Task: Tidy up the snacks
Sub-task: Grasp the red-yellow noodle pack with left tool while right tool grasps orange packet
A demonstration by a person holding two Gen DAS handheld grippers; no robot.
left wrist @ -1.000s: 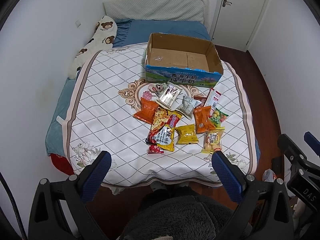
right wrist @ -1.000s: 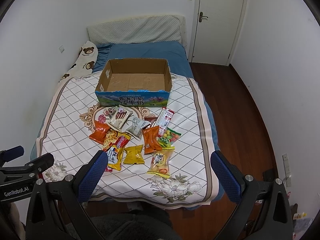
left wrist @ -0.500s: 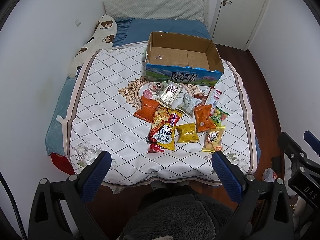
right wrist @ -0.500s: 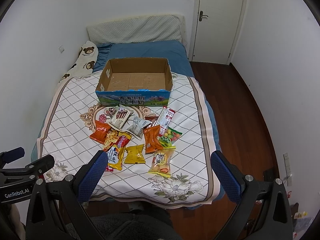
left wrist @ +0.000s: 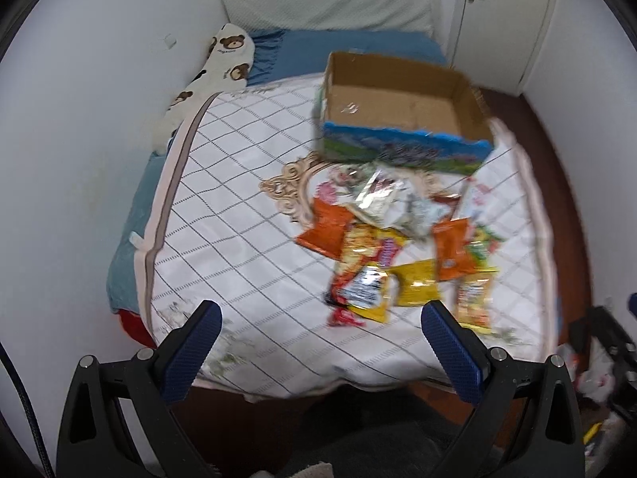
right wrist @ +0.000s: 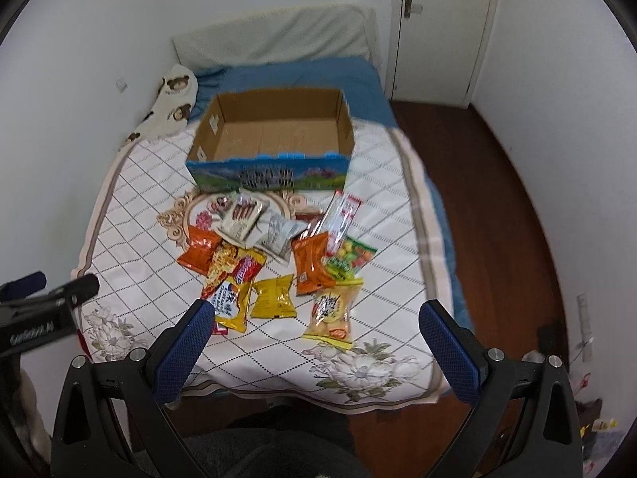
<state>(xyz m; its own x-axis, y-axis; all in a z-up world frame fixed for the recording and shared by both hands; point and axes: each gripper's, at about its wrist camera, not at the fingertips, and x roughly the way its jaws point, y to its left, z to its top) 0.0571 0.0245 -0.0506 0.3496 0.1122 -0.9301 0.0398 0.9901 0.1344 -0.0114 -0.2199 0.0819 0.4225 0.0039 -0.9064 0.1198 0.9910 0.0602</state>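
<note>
**Cardboard box empty; snacks loose on the bedspread; both tongs wide open**

Cardboard box (right wrist: 274,139), brown inside with a blue and green printed front, sits open-topped on the white diamond-patterned bedspread (right wrist: 131,215), toward the headboard end and roughly central across the bed. Its floor is bare.

Snack packets lie in a loose, overlapping cluster just in front of the box's printed side. Noted: an orange packet (right wrist: 201,249) at the left of the cluster, a long yellow-and-red bag (right wrist: 233,283) overlapping it, a small yellow packet (right wrist: 274,296) beside that, a second orange packet (right wrist: 312,265), a green fruit-candy bag (right wrist: 350,259) toward the right edge, a pale yellow packet (right wrist: 332,312) nearest the foot edge, a red-and-white stick pack (right wrist: 342,213), and two silver packets (right wrist: 260,225) closest to the box.

Left gripper (left wrist: 318,352) and right gripper (right wrist: 316,350) both hover off the foot edge of the bed, jaws spread wide, holding nothing. The left wrist view is motion-blurred.

A bear-print pillow (right wrist: 171,107) lies along the left edge near the wall.
</note>
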